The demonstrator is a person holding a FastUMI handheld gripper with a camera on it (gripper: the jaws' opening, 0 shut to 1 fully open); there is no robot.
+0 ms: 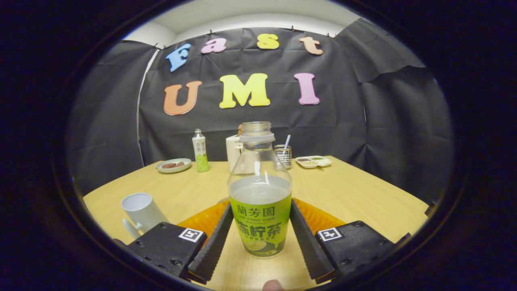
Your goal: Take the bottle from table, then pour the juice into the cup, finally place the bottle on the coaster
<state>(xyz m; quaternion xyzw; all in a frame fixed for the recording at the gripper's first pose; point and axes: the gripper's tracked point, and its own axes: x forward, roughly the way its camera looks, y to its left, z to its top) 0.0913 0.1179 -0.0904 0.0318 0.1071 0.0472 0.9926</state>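
Bottle upright between hand-held gripper fingers — both pressing its sides

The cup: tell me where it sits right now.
In the gripper view the white cup stands on the wooden table, left of the gripper, whose fingers flank the open bottle, and near the orange coaster.

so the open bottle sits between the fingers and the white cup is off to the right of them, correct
Not quite. In the gripper view the uncapped bottle does sit between the hand-held gripper fingers, but the white cup stands to their left, not right.
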